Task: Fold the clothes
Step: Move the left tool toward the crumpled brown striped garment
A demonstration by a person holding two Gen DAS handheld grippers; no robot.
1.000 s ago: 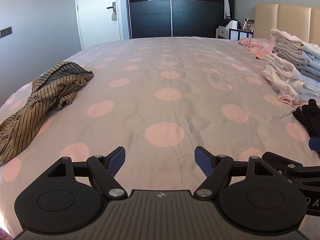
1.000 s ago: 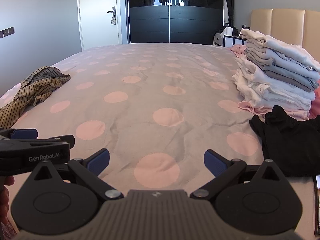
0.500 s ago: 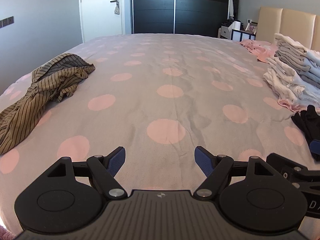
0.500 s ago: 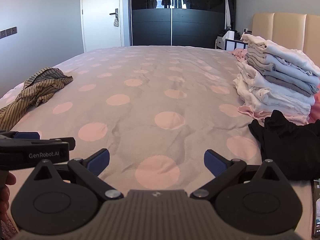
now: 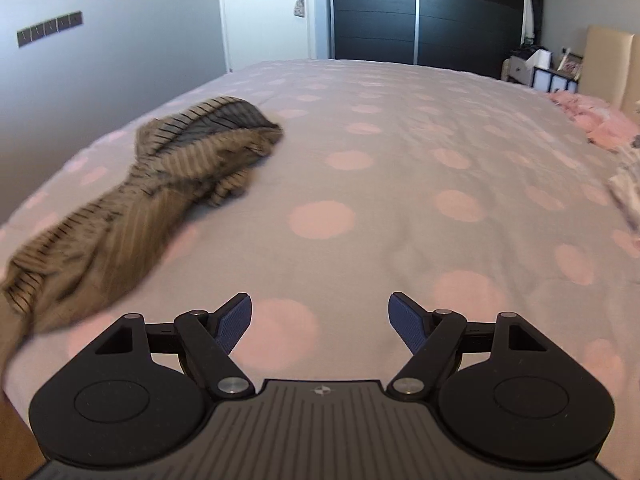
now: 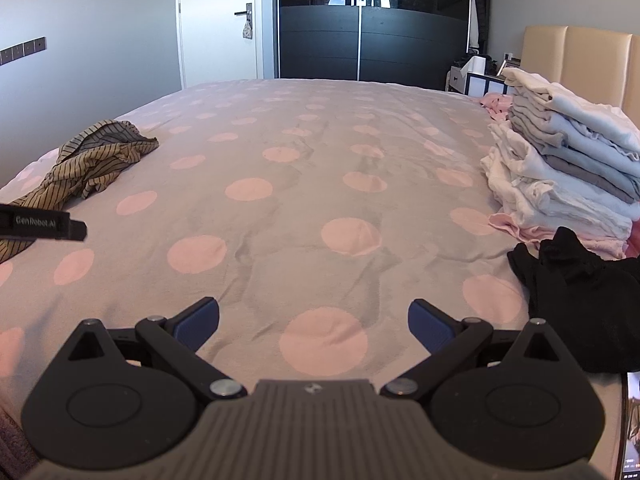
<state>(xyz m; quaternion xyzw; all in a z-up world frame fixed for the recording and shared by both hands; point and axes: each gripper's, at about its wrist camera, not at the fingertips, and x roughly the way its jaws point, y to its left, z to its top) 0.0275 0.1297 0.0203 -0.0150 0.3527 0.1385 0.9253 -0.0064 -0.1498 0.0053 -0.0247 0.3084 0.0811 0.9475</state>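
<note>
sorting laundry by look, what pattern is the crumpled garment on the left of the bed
Olive-brown with thin dark stripes; sharpest in the right wrist view.

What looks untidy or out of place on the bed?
The striped shirt lies crumpled near the bed's left edge, and the black garment sits bunched beside the folded stack. Both grippers are open and hold nothing.

Crumpled striped garment point(image 5: 160, 196) on bed point(image 5: 400, 200)

left gripper point(image 5: 320, 322) jaws spread wide, holding nothing, right gripper point(image 6: 313, 322) likewise spread and holding nothing, both level, pointing forward
</note>
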